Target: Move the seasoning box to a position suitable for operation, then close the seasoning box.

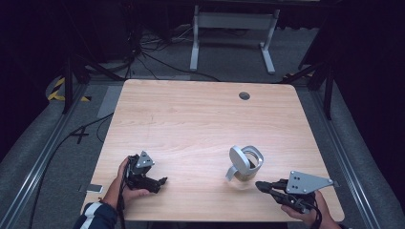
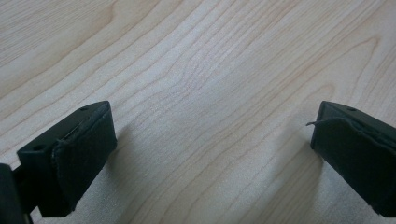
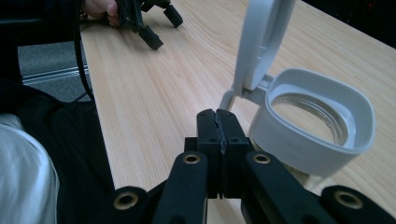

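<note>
A clear glass jug with a grey plastic collar stands near the table's front right, its grey lid flipped upright. In the right gripper view the jug's rim is just right of my jaws and the lid rises above them. My right gripper is shut with nothing between its pads, and its tip sits close to the jug's front side. My left gripper rests on the wood at the front left, jaws wide apart over bare table; the right gripper view shows it far off.
The wooden table has a round cable hole at the back right. A white metal frame and cables lie on the floor beyond. A small pale tag sits by the front left edge.
</note>
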Available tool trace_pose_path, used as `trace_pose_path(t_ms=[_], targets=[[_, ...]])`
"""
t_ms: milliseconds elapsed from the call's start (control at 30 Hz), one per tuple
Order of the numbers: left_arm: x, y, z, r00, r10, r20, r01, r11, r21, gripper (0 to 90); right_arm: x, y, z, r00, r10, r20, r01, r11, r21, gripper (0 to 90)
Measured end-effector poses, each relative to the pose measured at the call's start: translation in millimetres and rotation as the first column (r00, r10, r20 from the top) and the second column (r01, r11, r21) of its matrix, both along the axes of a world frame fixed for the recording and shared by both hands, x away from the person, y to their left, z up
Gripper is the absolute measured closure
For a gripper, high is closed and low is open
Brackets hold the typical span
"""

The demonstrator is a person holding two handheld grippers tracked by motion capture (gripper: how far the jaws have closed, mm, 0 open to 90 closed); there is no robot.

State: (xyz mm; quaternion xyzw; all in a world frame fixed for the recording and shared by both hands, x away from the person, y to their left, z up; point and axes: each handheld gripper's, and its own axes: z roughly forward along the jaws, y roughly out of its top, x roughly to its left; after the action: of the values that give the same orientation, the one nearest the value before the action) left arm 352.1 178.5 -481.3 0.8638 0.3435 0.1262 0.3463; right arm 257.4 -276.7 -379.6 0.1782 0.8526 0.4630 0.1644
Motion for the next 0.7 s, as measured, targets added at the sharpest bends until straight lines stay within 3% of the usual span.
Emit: trace_pose_path(t_ms=[700], targets=[[1.5, 0.1, 0.4, 0.9999, -0.014, -0.002, 0.014, 0.9999, 0.003, 0.4, -2.3, 30.6, 21.7, 0.9980, 0.011, 0.062, -0.012, 0.9997, 0.021, 89.5]])
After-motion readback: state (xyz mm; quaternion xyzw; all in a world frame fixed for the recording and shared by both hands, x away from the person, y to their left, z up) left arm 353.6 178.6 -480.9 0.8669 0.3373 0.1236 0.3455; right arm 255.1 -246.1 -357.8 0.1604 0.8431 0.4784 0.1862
